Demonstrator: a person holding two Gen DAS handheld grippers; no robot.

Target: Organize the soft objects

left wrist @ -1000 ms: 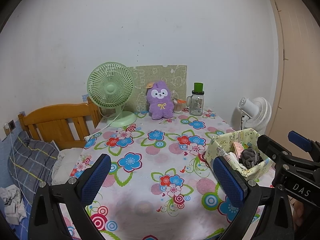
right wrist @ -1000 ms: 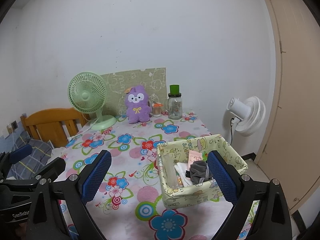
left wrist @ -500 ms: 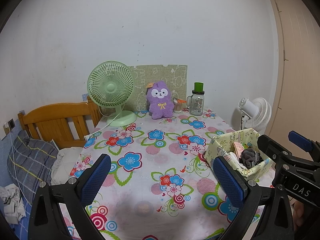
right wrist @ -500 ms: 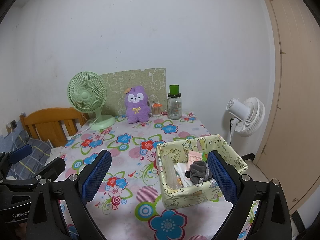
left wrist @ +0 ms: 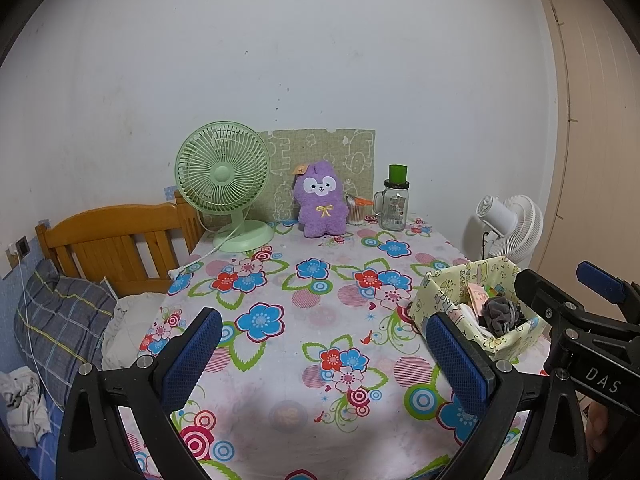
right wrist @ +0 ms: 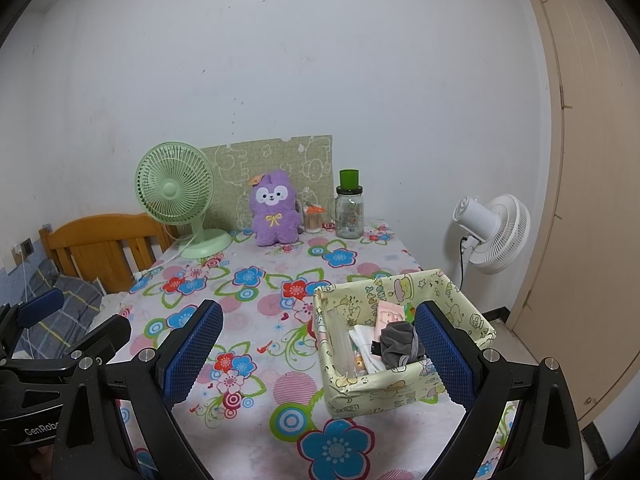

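A pale yellow fabric box (right wrist: 400,388) stands at the table's right front; it also shows in the left wrist view (left wrist: 436,292). Inside it lie a grey scrunched cloth (right wrist: 398,338), white folded items (right wrist: 362,340) and a pink packet (right wrist: 388,314). A purple plush toy (left wrist: 320,202) sits upright at the back of the table, also in the right wrist view (right wrist: 274,210). My left gripper (left wrist: 326,358) is open and empty above the table's front. My right gripper (right wrist: 318,354) is open and empty, with its right finger beside the box.
A green desk fan (left wrist: 224,180), a green patterned board (left wrist: 332,152), a glass jar with green lid (left wrist: 394,204) and a small cup (left wrist: 355,212) stand at the back. A white floor fan (right wrist: 494,232) stands right; a wooden bed (left wrist: 112,244) is left.
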